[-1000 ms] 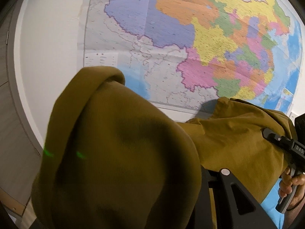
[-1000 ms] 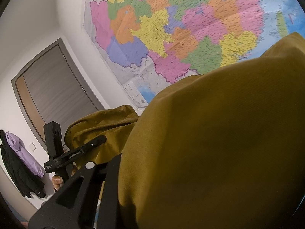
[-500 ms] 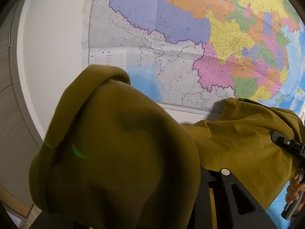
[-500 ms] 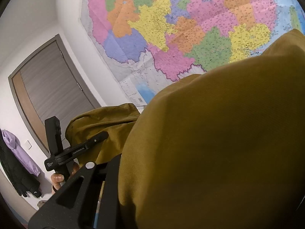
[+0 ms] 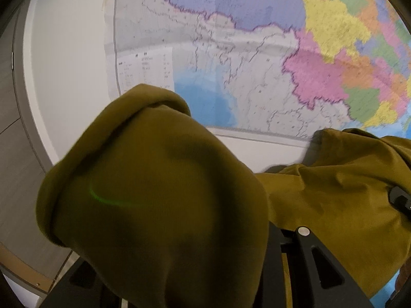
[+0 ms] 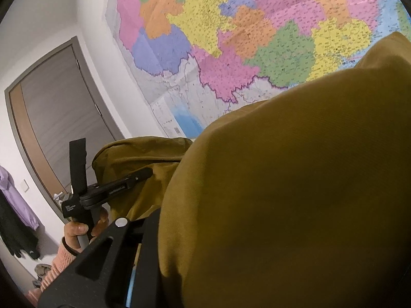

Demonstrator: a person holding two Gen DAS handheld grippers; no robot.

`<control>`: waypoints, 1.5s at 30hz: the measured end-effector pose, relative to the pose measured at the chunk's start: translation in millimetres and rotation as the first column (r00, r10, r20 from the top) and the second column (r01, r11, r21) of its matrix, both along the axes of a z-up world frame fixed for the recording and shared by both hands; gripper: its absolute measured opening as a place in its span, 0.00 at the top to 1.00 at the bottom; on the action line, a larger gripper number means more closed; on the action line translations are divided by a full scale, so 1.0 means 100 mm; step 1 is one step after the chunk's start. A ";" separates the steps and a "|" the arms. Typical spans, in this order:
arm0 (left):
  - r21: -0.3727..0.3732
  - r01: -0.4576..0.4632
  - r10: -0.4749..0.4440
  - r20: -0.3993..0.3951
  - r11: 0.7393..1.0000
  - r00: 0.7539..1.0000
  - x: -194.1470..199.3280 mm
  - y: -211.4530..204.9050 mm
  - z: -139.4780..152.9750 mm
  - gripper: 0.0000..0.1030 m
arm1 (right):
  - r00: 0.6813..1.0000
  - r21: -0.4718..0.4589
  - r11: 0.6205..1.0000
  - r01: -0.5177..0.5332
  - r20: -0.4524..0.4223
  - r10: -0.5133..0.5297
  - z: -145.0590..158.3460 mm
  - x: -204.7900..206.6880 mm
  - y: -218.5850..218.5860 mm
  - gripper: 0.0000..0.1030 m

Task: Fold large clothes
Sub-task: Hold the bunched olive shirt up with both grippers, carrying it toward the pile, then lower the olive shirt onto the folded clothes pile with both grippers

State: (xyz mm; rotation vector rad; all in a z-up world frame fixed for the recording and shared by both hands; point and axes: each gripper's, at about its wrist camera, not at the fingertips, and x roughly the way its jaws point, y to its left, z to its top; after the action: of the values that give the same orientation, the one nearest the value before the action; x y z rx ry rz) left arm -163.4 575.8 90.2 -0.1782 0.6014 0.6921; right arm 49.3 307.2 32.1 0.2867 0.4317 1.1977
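Note:
An olive-brown garment (image 5: pixel 159 200) is held up in the air in front of a wall map. It bunches over my left gripper and hides the fingertips; the jaws are shut on its cloth. The same garment (image 6: pixel 295 192) drapes over my right gripper, which is also shut on it with its fingertips hidden. The cloth spans between both grippers. In the right wrist view the left gripper (image 6: pixel 133 179) shows at the left, held by a hand, its jaws buried in the cloth. In the left wrist view a part of the right gripper's body (image 5: pixel 400 201) shows at the right edge.
A large coloured wall map (image 5: pixel 257 51) fills the wall behind (image 6: pixel 244 38). A grey door (image 6: pixel 56 118) stands to the left. Purple and black clothes (image 6: pixel 12 205) hang on the wall beside it.
Both grippers have dropped a little with the garment; the map has slid upward in both views. The grip on the cloth is unchanged.

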 end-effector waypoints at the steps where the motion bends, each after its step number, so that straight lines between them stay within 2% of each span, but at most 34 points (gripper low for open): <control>1: -0.006 -0.004 0.004 -0.001 1.000 1.000 0.01 0.03 -0.03 0.74 | 1.000 -0.005 1.000 0.002 0.005 -0.002 -0.03 0.00 0.03 0.84; 5: -0.011 -0.033 0.033 -0.001 0.999 0.999 0.04 0.16 -0.12 0.74 | 1.000 -0.038 0.999 0.002 0.015 -0.001 -0.19 -0.04 0.11 0.83; 7: -0.020 -0.042 0.042 -0.008 0.999 0.999 0.06 0.22 -0.20 0.74 | 1.000 -0.066 0.998 -0.022 -0.017 0.021 -0.31 -0.02 0.12 0.81; 10: -0.043 -0.065 0.063 -0.035 0.997 0.997 0.04 0.32 -0.41 0.74 | 0.996 -0.126 0.989 -0.072 -0.054 0.066 -0.48 -0.03 0.07 0.71; 12: -0.066 -0.084 0.081 -0.044 0.994 0.996 0.00 0.39 -0.54 0.74 | 0.991 -0.136 0.984 -0.116 -0.082 0.106 -0.54 -0.04 -0.01 0.56; 14: -0.102 -0.088 0.084 -0.036 0.991 0.996 -0.07 0.45 -0.62 0.72 | 0.988 -0.148 0.980 -0.136 -0.093 0.123 -0.56 -0.06 -0.16 0.51; 16: -0.127 -0.089 0.086 -0.028 0.988 0.996 -0.12 0.49 -0.67 0.71 | 0.981 -0.121 0.980 -0.157 -0.136 0.140 -0.59 -0.03 -0.39 0.40; 17: -0.129 -0.090 0.087 -0.029 0.988 0.996 -0.15 0.51 -0.69 0.70 | 0.981 -0.111 0.984 -0.139 -0.149 0.121 -0.60 -0.01 -0.54 0.38; 21: -0.138 -0.096 0.092 -0.029 0.986 0.995 -0.15 0.49 -0.74 0.68 | 0.964 -0.029 0.996 -0.089 -0.256 0.079 -0.65 0.16 -1.07 0.38; 23: -0.136 -0.100 0.097 -0.033 0.986 0.995 -0.15 0.47 -0.75 0.66 | 0.958 -0.005 0.998 -0.055 -0.281 0.051 -0.64 0.28 -1.20 0.34; 25: -0.139 -0.106 0.101 -0.036 0.985 0.994 -0.13 0.46 -0.77 0.65 | 0.955 0.018 0.998 -0.058 -0.291 0.061 -0.62 0.33 -1.22 0.37; 27: -0.144 -0.109 0.105 -0.039 0.983 0.994 -0.13 0.47 -0.78 0.65 | 0.957 0.017 0.997 -0.078 -0.279 0.080 -0.60 0.33 -1.16 0.52; 29: -0.155 -0.110 0.105 -0.040 0.982 0.994 -0.14 0.49 -0.79 0.62 | 0.970 -0.008 0.997 -0.083 -0.231 0.079 -0.59 0.29 -1.18 0.75; 31: -0.170 -0.110 0.105 -0.034 0.979 0.994 -0.17 0.51 -0.80 0.61 | 0.973 -0.025 0.997 -0.077 -0.222 0.070 -0.64 0.22 -1.23 0.79; 35: -0.178 -0.128 0.122 -0.047 0.976 0.991 -0.16 0.56 -0.87 0.48 | 0.948 -0.101 0.992 -0.071 -0.315 0.036 -1.10 0.13 -1.27 0.80; 36: -0.178 -0.139 0.130 -0.063 0.974 0.989 -0.15 0.57 -0.89 0.46 | 0.939 -0.131 0.989 -0.075 -0.342 0.026 -1.22 0.13 -1.24 0.77; 37: -0.175 -0.151 0.140 -0.075 0.973 0.987 -0.14 0.58 -0.91 0.41 | 0.933 -0.142 0.987 -0.071 -0.360 0.016 -1.27 0.14 -1.23 0.75; 39: -0.153 -0.165 0.154 -0.083 0.974 0.985 -0.15 0.55 -0.90 0.39 | 0.927 -0.129 0.990 -0.059 -0.376 0.006 -1.23 0.18 -1.26 0.68; 40: -0.134 -0.169 0.158 -0.088 0.977 0.983 -0.16 0.53 -0.89 0.36 | 0.937 -0.144 0.989 -0.041 -0.348 -0.012 -1.16 0.17 -1.27 0.61; 42: -0.084 -0.194 0.185 -0.107 0.977 0.977 -0.23 0.46 -0.83 0.32 | 0.971 -0.177 0.984 0.025 -0.229 -0.065 -0.91 0.06 -1.38 0.55; 45: -0.028 -0.207 0.205 -0.062 0.978 0.977 -0.46 0.30 -0.69 0.31 | 0.985 -0.205 0.971 0.126 -0.091 -0.147 -0.64 -0.03 -1.48 0.53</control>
State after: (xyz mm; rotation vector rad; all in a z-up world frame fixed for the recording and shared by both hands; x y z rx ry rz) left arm -209.3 606.1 21.3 -0.2555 0.6576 0.8904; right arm 46.1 159.1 -32.1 0.2045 0.6103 0.9990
